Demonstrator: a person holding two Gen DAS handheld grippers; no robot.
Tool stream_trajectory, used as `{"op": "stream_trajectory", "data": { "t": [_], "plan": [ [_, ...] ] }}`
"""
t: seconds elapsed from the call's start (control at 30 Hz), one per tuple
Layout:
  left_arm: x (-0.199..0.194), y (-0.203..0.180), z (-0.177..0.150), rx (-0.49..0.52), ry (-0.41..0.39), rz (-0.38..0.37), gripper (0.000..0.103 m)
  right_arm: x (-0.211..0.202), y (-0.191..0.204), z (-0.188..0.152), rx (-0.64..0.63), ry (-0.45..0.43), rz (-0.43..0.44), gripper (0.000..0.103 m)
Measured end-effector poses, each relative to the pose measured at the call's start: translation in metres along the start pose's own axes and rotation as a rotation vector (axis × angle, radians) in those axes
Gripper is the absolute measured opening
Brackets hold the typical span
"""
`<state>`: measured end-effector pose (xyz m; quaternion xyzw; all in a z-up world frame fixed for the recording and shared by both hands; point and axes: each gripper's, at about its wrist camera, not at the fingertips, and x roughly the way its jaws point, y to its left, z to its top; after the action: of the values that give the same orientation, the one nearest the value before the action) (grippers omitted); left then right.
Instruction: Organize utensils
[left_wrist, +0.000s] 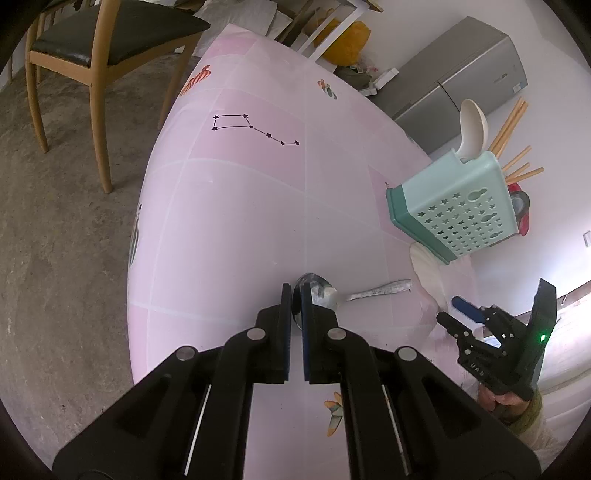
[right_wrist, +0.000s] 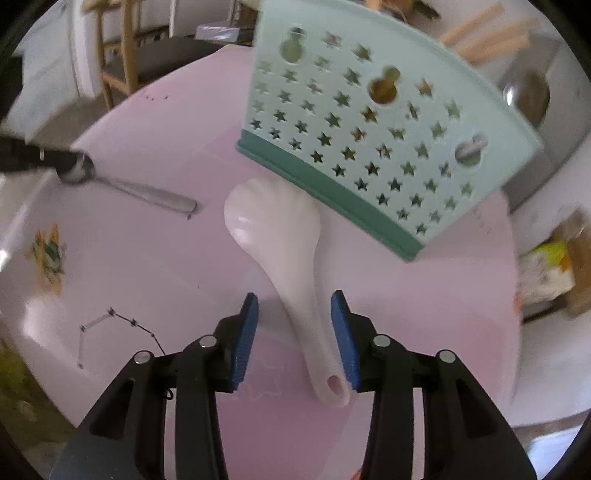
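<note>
The left hand-held gripper (left_wrist: 294, 295) pinches the metal spoon (left_wrist: 317, 291) for lifting; the right hand-held gripper (right_wrist: 294, 306), spread, straddles the white rice paddle (right_wrist: 288, 251) on the counter (right_wrist: 147, 258).

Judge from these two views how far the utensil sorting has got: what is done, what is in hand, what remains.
Done: a white ladle and chopsticks already stand in the green holder. In hand: the left gripper is shut on the metal spoon's bowl on the table. Left: the white rice paddle lies beside the holder, its handle between the right gripper's open pads, not yet gripped.
</note>
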<state>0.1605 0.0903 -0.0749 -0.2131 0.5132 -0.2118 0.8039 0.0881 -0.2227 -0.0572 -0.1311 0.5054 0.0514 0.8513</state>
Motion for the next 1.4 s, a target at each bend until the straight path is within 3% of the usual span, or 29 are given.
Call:
{"op": "stream_trajectory", "data": {
  "t": [0.1,0.2,0.23,0.5,0.6,0.67,0.97,1.1,1.4],
  "plan": [
    [0.0,0.001,-0.001,-0.003,-0.002,0.0,0.004,0.002,-0.005,0.001,0.022,0.009,-0.025,0.017],
    [0.0,0.001,0.0,-0.002,0.0,0.0,0.004,-0.001,-0.017,0.001,0.098,0.006,0.031,0.013],
    [0.0,0.001,-0.001,-0.002,-0.001,0.0,0.004,-0.001,-0.023,0.002,0.117,0.006,0.05,0.005],
    [-0.001,0.001,-0.001,-0.004,0.0,-0.001,0.004,-0.007,-0.031,0.004,0.166,0.0,0.119,0.003],
    [-0.001,0.001,-0.001,-0.003,-0.001,0.0,0.004,-0.007,-0.025,0.01,0.138,-0.017,0.102,0.015],
    [-0.001,0.001,-0.001,-0.004,-0.002,0.003,0.004,-0.005,-0.02,0.014,0.102,-0.037,0.08,0.038],
    [-0.003,0.002,0.0,-0.008,-0.005,0.019,0.004,0.018,0.011,0.04,-0.035,-0.038,0.048,0.063],
    [-0.002,0.002,0.0,-0.007,-0.004,0.021,0.004,0.025,0.011,0.049,-0.008,-0.036,0.063,0.062],
    [-0.002,0.002,0.0,-0.009,-0.003,0.02,0.004,0.025,-0.012,0.053,0.128,-0.045,0.108,0.041]
  ]
}}
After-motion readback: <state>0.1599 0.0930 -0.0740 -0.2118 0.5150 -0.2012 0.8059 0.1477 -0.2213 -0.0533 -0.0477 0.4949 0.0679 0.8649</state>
